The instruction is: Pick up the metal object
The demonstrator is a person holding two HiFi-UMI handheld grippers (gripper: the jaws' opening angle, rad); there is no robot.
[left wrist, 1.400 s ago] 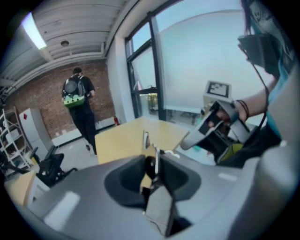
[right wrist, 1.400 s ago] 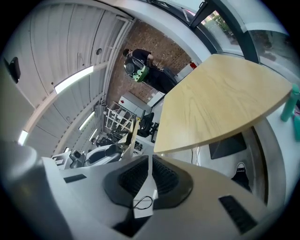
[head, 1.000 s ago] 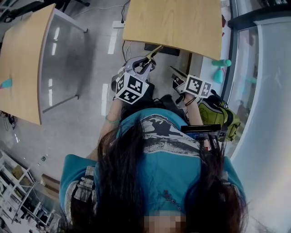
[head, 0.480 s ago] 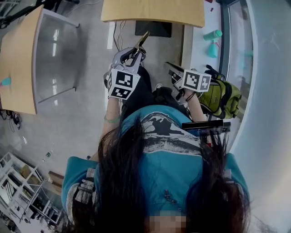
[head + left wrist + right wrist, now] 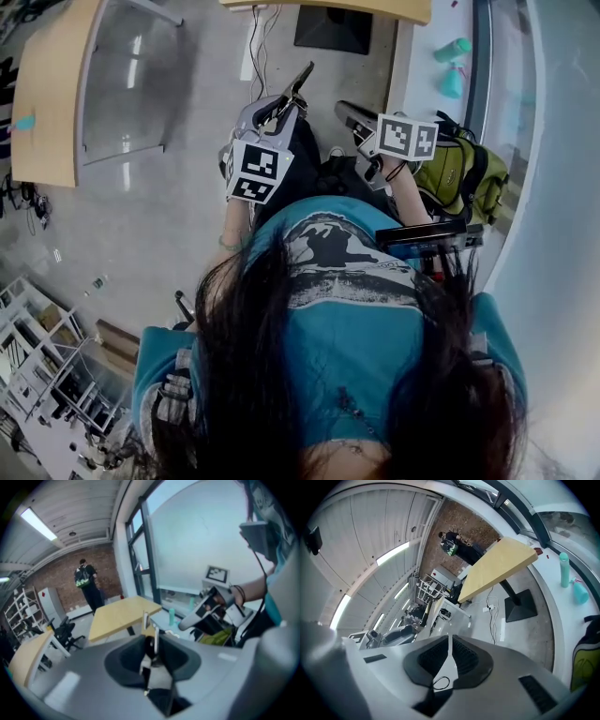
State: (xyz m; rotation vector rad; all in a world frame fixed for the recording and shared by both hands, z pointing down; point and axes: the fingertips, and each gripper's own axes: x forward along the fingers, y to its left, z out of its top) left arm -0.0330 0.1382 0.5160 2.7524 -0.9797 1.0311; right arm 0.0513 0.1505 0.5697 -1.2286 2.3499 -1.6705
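My left gripper point(image 5: 286, 101) is held out in front of the person's body, above the floor. It is shut on a thin metal object point(image 5: 302, 77) that sticks out past the fingertips. In the left gripper view the metal object point(image 5: 155, 637) stands as a narrow bright strip clamped between the jaws of the left gripper point(image 5: 151, 641). My right gripper point(image 5: 345, 111) hangs beside it on the right, apart from it. The right gripper view shows the right gripper point(image 5: 450, 644) with its jaws pressed together and nothing between them.
One wooden table point(image 5: 47, 103) stands at the left, and another table's edge point(image 5: 375, 7) sits above a black base point(image 5: 333, 28). Cables point(image 5: 253, 47) lie on the floor. A green backpack point(image 5: 469, 178) and teal bottles point(image 5: 453, 49) sit by the window. A person point(image 5: 84, 581) stands far off.
The table ahead has slid almost out of the top of the head view. Both grippers have risen slightly in the picture, and their jaws stay as they were.
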